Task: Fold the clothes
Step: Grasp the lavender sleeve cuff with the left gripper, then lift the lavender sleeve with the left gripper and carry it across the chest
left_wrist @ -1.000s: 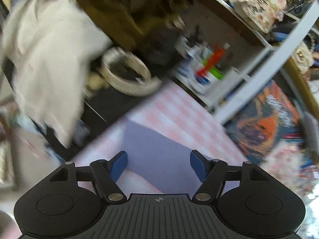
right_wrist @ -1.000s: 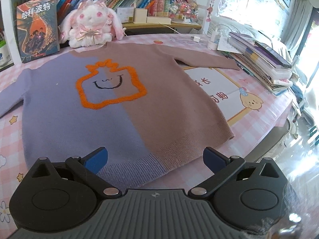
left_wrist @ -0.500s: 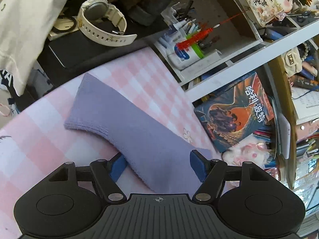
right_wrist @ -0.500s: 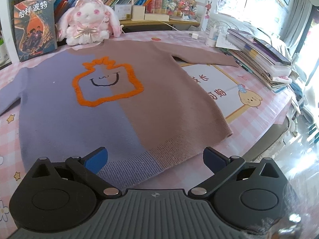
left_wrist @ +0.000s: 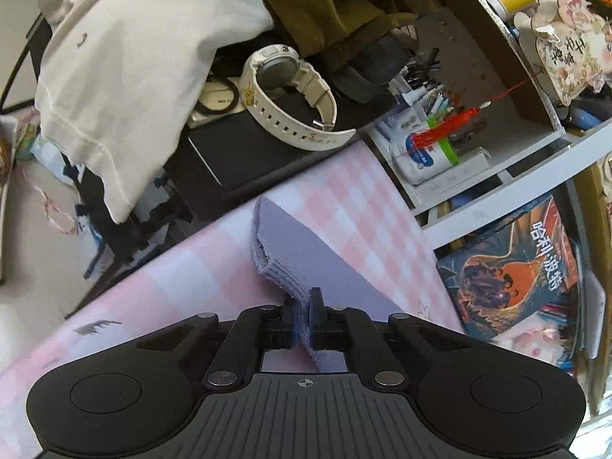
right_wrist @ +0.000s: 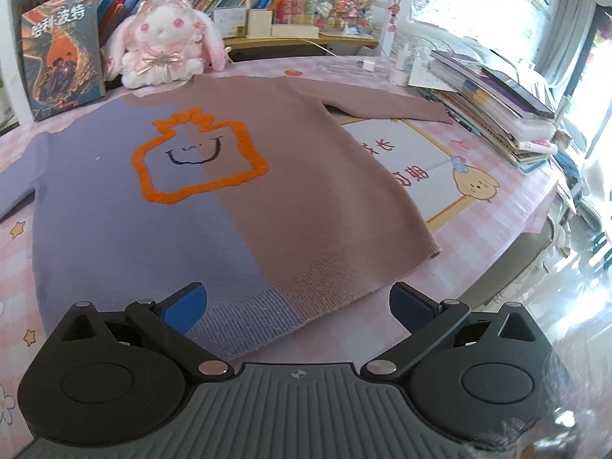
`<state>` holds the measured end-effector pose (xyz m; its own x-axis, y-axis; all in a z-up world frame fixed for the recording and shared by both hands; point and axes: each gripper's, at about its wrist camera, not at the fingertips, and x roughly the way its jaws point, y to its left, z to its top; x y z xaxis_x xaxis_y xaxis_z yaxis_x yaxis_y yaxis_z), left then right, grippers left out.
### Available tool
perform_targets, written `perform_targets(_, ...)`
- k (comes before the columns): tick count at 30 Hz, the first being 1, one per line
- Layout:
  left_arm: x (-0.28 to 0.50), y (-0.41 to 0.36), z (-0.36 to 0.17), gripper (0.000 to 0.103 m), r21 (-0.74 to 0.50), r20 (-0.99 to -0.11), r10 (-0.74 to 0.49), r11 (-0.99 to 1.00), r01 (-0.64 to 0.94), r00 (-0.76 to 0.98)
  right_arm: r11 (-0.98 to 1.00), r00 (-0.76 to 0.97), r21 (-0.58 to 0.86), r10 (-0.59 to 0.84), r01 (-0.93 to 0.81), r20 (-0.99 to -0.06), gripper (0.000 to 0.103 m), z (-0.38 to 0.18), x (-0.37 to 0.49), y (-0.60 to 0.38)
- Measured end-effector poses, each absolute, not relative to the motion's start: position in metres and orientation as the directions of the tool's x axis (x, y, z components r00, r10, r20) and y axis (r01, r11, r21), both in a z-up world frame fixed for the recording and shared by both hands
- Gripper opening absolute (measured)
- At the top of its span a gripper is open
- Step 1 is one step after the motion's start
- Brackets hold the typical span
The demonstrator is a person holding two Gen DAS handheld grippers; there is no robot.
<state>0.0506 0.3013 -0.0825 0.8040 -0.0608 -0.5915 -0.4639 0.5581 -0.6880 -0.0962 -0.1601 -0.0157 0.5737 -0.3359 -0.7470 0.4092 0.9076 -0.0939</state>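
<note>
A half purple, half brown sweater with an orange outlined smiling figure lies flat on the pink checked tablecloth. Its purple sleeve reaches toward the table's edge in the left wrist view. My left gripper is shut on that sleeve near its cuff, and the knit bunches up between the pads. My right gripper hovers open just over the sweater's ribbed bottom hem, with nothing pinched between its blue fingers.
A white watch on a black box, a white garment and a pen holder lie beyond the table's edge. A plush rabbit and a book stand behind the sweater. Stacked books sit at the right.
My left gripper has gone from open around the purple sleeve to shut on it, lifting the cuff's edge. The left view has rolled. The right gripper has stayed put and open.
</note>
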Motion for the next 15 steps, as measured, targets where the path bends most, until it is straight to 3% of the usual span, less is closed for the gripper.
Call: perform_targets(15,0.061,0.238,-0.018,0.003,-0.683,-0.445,-0.079,0.674,-0.281,0.892,0.939,0.61,-0.051,-0.261,0.34,-0.748,0.103,-0.021,-0.078,-0.193)
